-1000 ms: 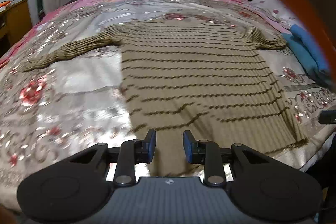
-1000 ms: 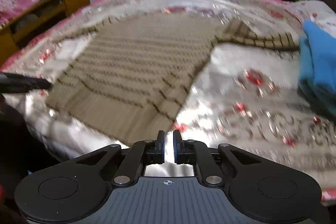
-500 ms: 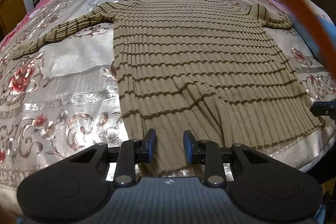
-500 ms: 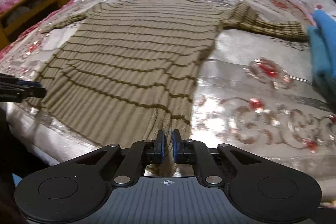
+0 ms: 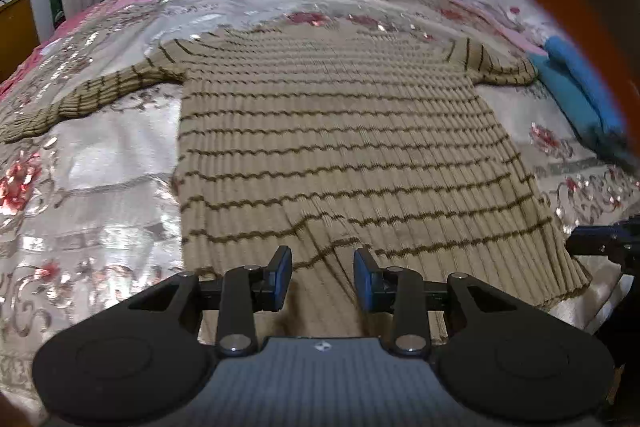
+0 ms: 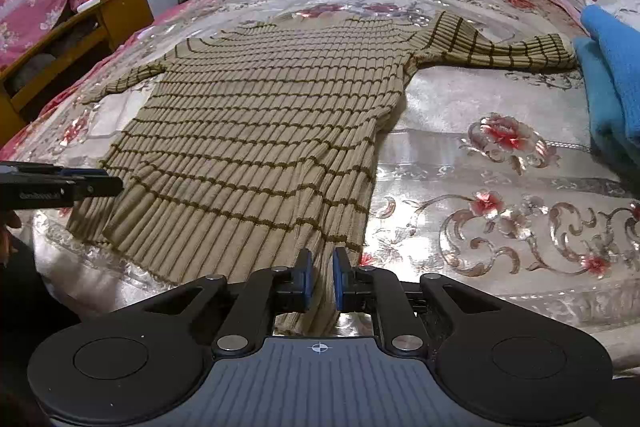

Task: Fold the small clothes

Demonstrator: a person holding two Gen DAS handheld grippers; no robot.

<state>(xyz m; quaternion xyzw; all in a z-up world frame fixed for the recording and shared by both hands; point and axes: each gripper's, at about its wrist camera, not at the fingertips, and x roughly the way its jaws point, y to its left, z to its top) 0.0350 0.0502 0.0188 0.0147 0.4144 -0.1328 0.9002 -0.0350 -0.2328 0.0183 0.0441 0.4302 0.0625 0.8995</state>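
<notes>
- A ribbed tan sweater [image 5: 336, 155] with thin dark-brown stripes lies flat on the glossy floral bedspread [image 5: 100, 195], both sleeves spread outward.
- The left gripper [image 5: 322, 278] stands wide apart over the sweater's hem.
- The right gripper [image 6: 321, 281] is pinched narrow on the hem corner, knit bunched between the pads.
- Folded blue cloth [image 6: 612, 83] sits beside the sweater's right sleeve.

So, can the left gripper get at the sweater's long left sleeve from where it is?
Probably yes. The left gripper sits open at the sweater hem, and only bare bedspread lies between it and the sleeve.
</notes>
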